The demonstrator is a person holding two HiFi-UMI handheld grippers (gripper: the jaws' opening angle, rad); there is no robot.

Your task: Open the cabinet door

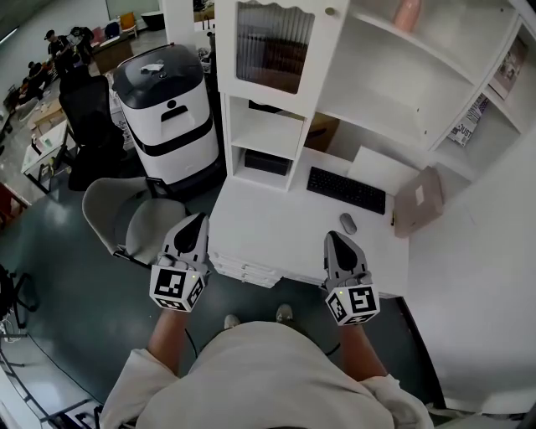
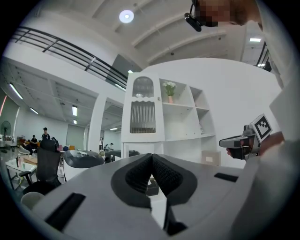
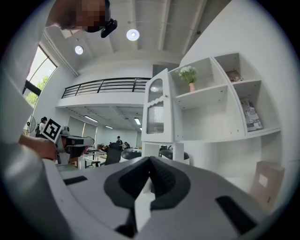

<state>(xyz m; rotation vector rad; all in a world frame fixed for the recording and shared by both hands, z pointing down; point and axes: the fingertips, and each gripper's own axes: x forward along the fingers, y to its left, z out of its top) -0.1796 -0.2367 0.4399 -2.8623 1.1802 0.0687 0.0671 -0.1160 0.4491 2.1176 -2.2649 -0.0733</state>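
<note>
The white cabinet door [image 1: 272,46] with ribbed glass sits closed at the upper left of the desk hutch, a small brass knob [image 1: 330,11] near its right edge. It also shows as the door [image 2: 143,112] in the left gripper view and the door [image 3: 156,108] in the right gripper view. My left gripper [image 1: 194,219] hovers by the desk's front left corner, shut and holding nothing, its pads [image 2: 161,171] meeting. Over the desk's front edge, my right gripper [image 1: 333,237] is likewise shut and holding nothing, pads [image 3: 161,176] together. Both are well short of the door.
On the white desk [image 1: 276,235] lie a black keyboard [image 1: 346,190], a grey mouse [image 1: 347,223] and a brown box [image 1: 419,201]. A black-and-white machine [image 1: 167,109] and a grey chair [image 1: 126,214] stand to the left. Open shelves [image 1: 402,92] fill the hutch's right.
</note>
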